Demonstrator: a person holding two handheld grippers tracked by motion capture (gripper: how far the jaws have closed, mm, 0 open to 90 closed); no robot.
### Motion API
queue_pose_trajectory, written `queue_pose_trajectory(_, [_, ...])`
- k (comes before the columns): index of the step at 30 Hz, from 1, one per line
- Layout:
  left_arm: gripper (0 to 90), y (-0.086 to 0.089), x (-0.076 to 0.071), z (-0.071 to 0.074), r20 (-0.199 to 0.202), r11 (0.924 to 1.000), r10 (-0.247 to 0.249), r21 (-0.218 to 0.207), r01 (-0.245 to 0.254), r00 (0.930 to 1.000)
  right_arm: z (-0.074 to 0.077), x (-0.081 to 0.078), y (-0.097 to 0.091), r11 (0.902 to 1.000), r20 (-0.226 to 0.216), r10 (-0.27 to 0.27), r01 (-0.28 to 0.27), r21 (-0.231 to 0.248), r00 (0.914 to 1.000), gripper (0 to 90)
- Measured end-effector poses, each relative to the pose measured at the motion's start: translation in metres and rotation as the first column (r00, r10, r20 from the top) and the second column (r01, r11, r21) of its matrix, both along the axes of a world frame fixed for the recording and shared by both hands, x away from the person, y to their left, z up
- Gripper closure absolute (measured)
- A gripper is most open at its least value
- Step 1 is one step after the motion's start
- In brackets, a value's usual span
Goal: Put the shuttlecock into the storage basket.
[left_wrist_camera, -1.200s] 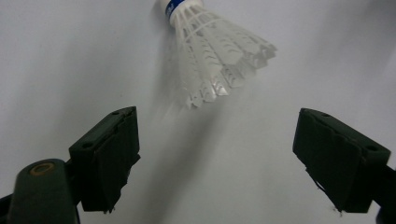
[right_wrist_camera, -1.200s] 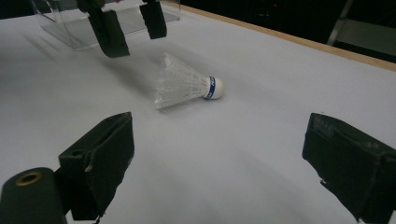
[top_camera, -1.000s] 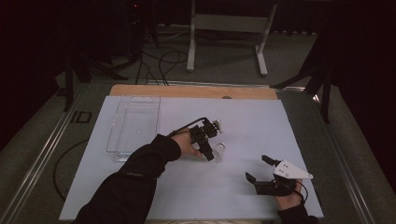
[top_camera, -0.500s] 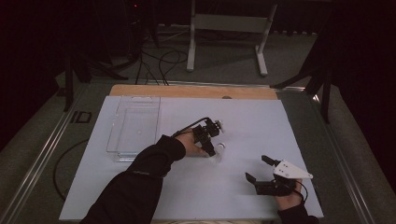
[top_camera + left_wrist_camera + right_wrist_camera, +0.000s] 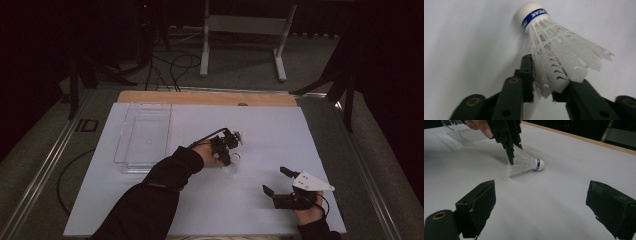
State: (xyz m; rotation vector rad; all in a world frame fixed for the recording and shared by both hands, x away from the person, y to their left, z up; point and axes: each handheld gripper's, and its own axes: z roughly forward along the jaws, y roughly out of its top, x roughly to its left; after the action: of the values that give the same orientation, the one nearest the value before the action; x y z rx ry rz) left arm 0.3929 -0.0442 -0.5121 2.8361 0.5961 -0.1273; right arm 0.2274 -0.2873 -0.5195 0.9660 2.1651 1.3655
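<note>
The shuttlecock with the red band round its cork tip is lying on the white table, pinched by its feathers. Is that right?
Not quite: the band is blue, not red, as the left gripper view shows. The rest holds: the shuttlecock lies on the white table, its feathers pinched by the left gripper.

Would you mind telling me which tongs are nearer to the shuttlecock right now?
Left. The left tongs are closed on the shuttlecock by its feather skirt, while the right tongs rest open on the table, apart from it.
</note>
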Motion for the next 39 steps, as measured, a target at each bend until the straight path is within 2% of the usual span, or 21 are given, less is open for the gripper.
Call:
queue_pose_trajectory(3, [88.8,-0.001,0.0,0.001,-0.009,1.0,0.005,0.001,-0.005,0.9999,0.0,0.0,0.0,1.0,0.0,0.001,-0.001,-0.001,1.0,9.4])
queue_pose_trajectory(5, [89.7,-0.002,0.0,0.002,-0.001,0.9999,-0.001,0.014,0.001,1.0,0.0,0.0,0.0,1.0,0.001,0.001,-0.001,-0.002,1.0,9.4])
queue_pose_trajectory(16, [90.0,-0.003,-0.003,0.014,-0.01,0.9997,-0.002,0.023,0.002,0.9999,0.0,0.0,0.0,1.0,0.0,-0.001,0.001,-0.002,1.0,9.4])
queue_pose_trajectory(25, [90.0,-0.003,-0.008,0.034,-0.014,0.9998,-0.013,0.011,0.013,0.9998,0.0,0.0,0.001,0.9999,0.006,-0.007,0.007,-0.011,1.0,9.4])
queue_pose_trajectory(37, [90.0,0.0,-0.01,0.06,0.0,0.9998,-0.018,-0.002,0.018,0.9998,-0.001,0.0,0.002,0.9994,0.025,-0.009,0.01,-0.034,0.9996,9.4])
queue_pose_trajectory(39, [90.0,0.001,-0.01,0.063,-0.01,0.9999,-0.012,-0.006,0.012,0.9999,-0.001,0.0,0.002,0.9993,0.026,-0.01,0.011,-0.035,0.9996,9.4])
